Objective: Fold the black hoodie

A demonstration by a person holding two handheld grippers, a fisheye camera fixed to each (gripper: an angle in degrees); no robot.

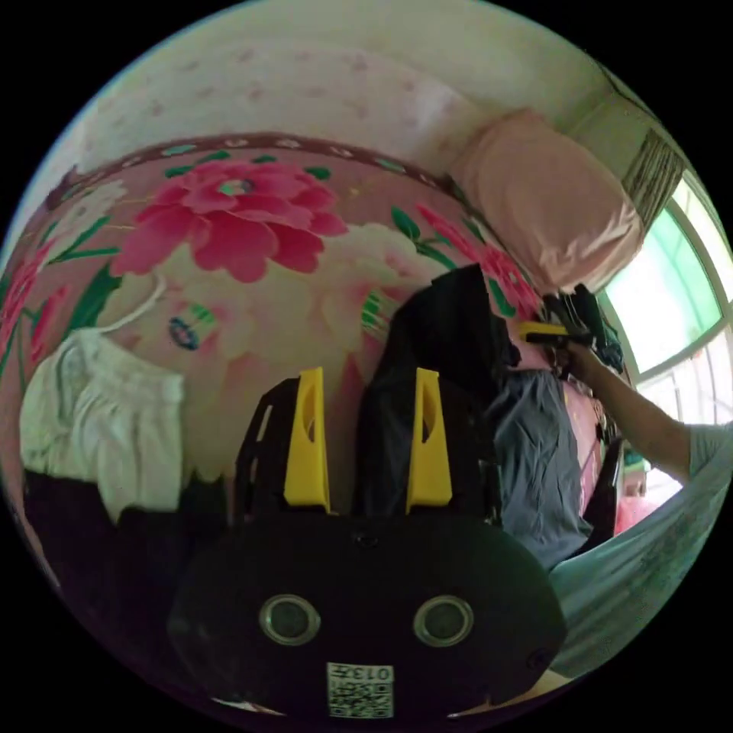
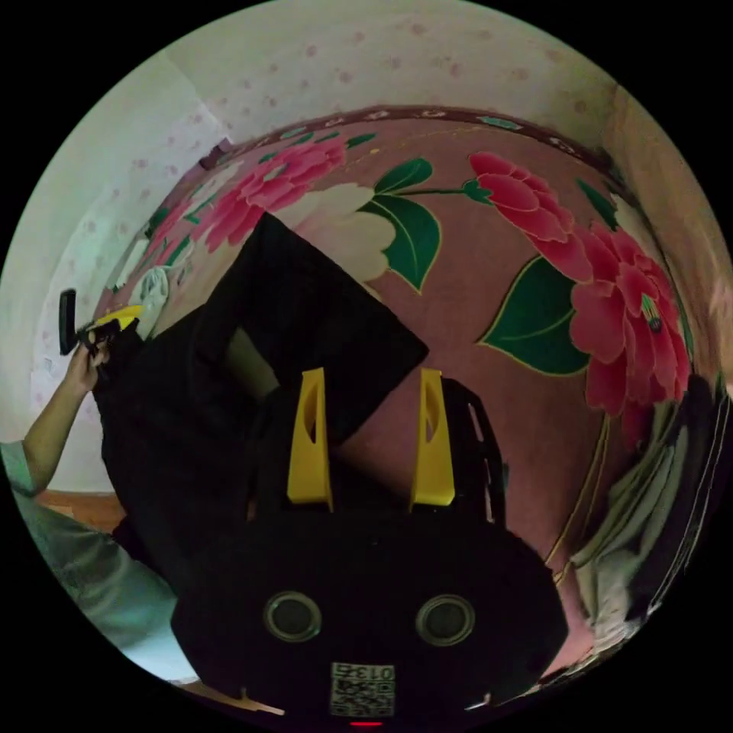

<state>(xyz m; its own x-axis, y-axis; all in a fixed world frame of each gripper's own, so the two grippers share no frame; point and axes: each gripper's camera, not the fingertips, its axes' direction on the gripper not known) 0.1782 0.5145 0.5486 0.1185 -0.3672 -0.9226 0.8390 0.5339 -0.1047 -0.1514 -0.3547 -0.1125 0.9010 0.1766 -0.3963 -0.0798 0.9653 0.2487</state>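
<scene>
The black hoodie (image 2: 183, 427) lies spread on a pink flowered bedsheet (image 2: 489, 305), one sleeve (image 2: 305, 305) reaching toward the wall. My right gripper (image 2: 370, 435) is open at the hoodie's near side, with sleeve cloth and bare sheet between its yellow jaws. In the left gripper view the hoodie (image 1: 450, 336) is bunched dark, and grey-blue cloth (image 1: 534, 458) spreads beside it. My left gripper (image 1: 366, 435) is open, the hoodie's edge lying against its right jaw. Each view also catches the other gripper in a hand at the hoodie's far edge: the right gripper (image 1: 550, 332) and the left gripper (image 2: 111, 321).
A white garment (image 1: 99, 412) and dark clothes (image 1: 76, 527) lie on the bed to the left. A pink pillow (image 1: 550, 198) sits by a bright window (image 1: 664, 298). More clothes (image 2: 649, 496) are piled at the bed's right side. The person's pale sleeve (image 2: 69, 534) is close by.
</scene>
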